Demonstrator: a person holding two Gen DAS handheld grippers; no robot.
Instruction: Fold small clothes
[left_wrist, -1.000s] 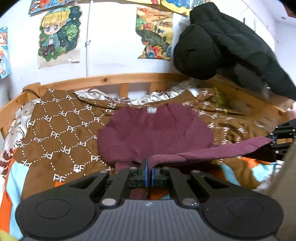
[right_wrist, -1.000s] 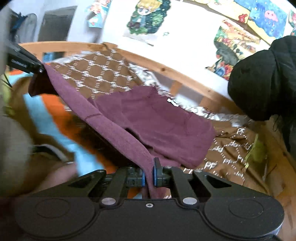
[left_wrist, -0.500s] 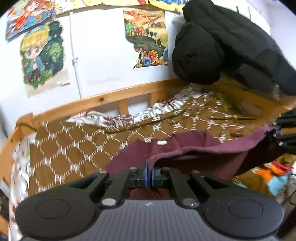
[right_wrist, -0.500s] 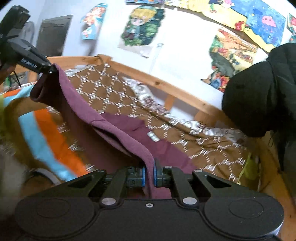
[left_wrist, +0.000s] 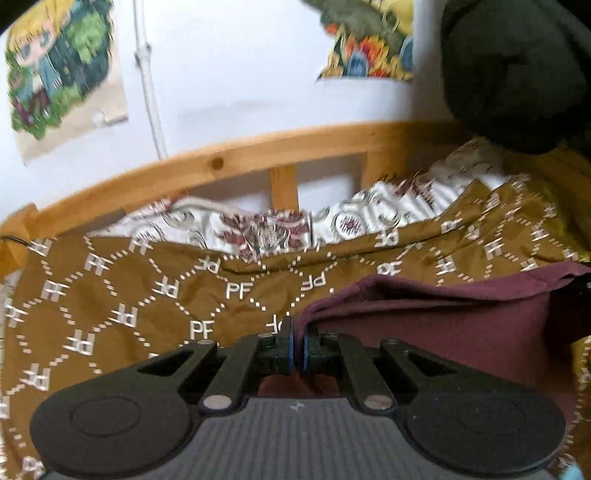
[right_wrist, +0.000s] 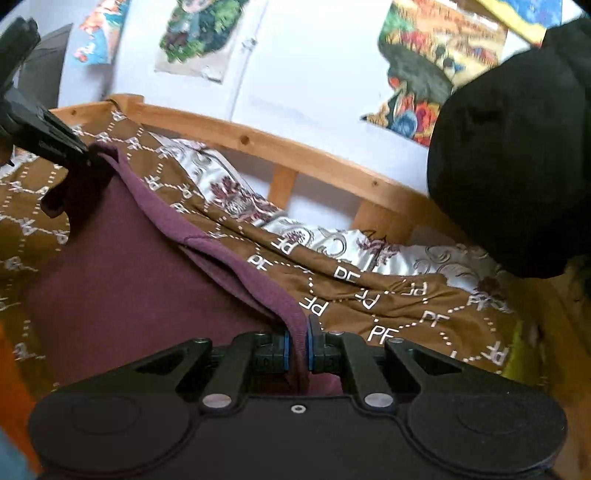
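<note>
A maroon knit garment (left_wrist: 461, 325) hangs stretched between both grippers above a brown quilt. My left gripper (left_wrist: 297, 347) is shut on one corner of its hem. In the right wrist view the same maroon garment (right_wrist: 140, 280) runs as a taut edge from my right gripper (right_wrist: 298, 345), which is shut on the other corner, up to the left gripper (right_wrist: 79, 157) at the far left. The lower part of the garment droops out of sight under the grippers.
A brown quilt with white PF lettering (left_wrist: 122, 302) covers the bed, over a floral sheet (left_wrist: 280, 229). A wooden bed rail (left_wrist: 236, 162) runs along the white wall with posters. A black padded jacket (right_wrist: 517, 158) hangs at the right.
Both grippers have carried the garment's hem forward toward the bed rail and wall. The spread-out body and neck label of the garment have dropped out of view beneath them.
</note>
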